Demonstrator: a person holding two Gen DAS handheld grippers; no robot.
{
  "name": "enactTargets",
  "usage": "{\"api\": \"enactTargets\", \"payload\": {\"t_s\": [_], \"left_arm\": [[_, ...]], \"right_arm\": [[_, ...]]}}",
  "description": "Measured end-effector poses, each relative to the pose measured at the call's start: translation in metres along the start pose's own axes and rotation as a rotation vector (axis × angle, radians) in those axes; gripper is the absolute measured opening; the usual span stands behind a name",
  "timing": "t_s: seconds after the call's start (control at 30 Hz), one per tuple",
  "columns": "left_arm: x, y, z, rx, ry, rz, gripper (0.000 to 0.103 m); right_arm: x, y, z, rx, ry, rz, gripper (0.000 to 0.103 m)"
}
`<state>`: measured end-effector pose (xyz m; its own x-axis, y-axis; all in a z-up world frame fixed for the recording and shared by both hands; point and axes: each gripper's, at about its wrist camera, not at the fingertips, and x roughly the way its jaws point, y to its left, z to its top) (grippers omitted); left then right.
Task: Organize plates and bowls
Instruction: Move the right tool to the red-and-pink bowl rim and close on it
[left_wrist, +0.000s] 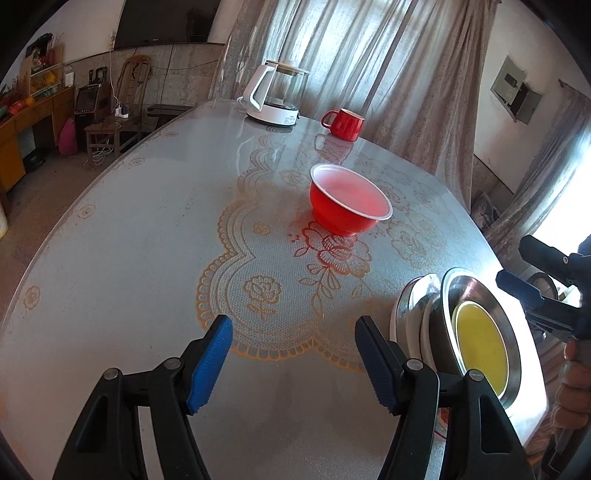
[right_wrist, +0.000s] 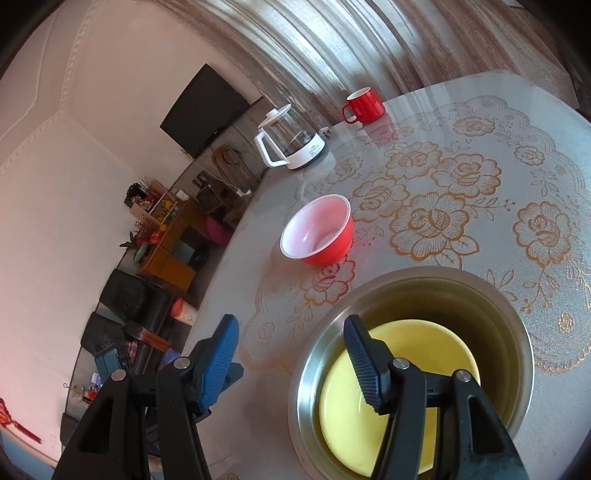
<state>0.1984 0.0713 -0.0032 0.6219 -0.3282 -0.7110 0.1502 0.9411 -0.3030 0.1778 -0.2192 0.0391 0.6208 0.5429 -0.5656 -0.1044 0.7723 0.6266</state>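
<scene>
A red bowl (left_wrist: 349, 201) with a white inside stands upright in the middle of the table, also in the right wrist view (right_wrist: 319, 230). A steel bowl (right_wrist: 410, 365) holds a yellow bowl (right_wrist: 395, 402) near the table's edge; in the left wrist view the steel bowl (left_wrist: 476, 332) sits on stacked dishes (left_wrist: 413, 314). My left gripper (left_wrist: 293, 363) is open and empty above the table, short of the red bowl. My right gripper (right_wrist: 291, 363) is open and empty above the steel bowl's near rim; it also shows in the left wrist view (left_wrist: 532, 277).
A white-based glass kettle (left_wrist: 275, 96) and a red mug (left_wrist: 343, 123) stand at the table's far side. The table carries a lace-patterned cover (left_wrist: 266, 266). Curtains hang behind it. Chairs and cabinets stand on the floor to the left.
</scene>
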Motion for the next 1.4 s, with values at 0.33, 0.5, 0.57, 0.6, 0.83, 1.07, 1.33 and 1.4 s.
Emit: {"api": "enactTargets", "payload": {"t_s": [0.33, 0.5, 0.57, 0.6, 0.83, 1.07, 1.33, 1.4], "left_arm": [[0.019, 0.003, 0.041, -0.008, 0.005, -0.013, 0.063], [0.032, 0.006, 0.06, -0.025, 0.004, -0.031, 0.049], [0.038, 0.005, 0.067, -0.023, 0.007, -0.041, 0.044], [0.042, 0.005, 0.07, -0.02, 0.008, -0.042, 0.042], [0.061, 0.003, 0.095, -0.039, 0.014, -0.086, 0.035], [0.08, -0.004, 0.119, -0.049, 0.002, -0.136, 0.035], [0.116, -0.005, 0.135, -0.072, 0.042, -0.133, 0.032], [0.12, -0.008, 0.133, -0.051, 0.059, -0.137, 0.016]], "right_arm": [[0.044, -0.008, 0.039, 0.054, 0.037, -0.004, 0.055], [0.068, -0.015, 0.057, 0.077, 0.061, -0.04, 0.05], [0.078, -0.016, 0.064, 0.075, 0.072, -0.054, 0.046], [0.082, -0.016, 0.066, 0.074, 0.078, -0.062, 0.046], [0.113, -0.026, 0.079, 0.087, 0.115, -0.111, 0.039], [0.134, -0.038, 0.086, 0.119, 0.137, -0.159, 0.036], [0.151, -0.048, 0.092, 0.141, 0.15, -0.187, 0.025], [0.155, -0.049, 0.091, 0.138, 0.152, -0.204, 0.014]]}}
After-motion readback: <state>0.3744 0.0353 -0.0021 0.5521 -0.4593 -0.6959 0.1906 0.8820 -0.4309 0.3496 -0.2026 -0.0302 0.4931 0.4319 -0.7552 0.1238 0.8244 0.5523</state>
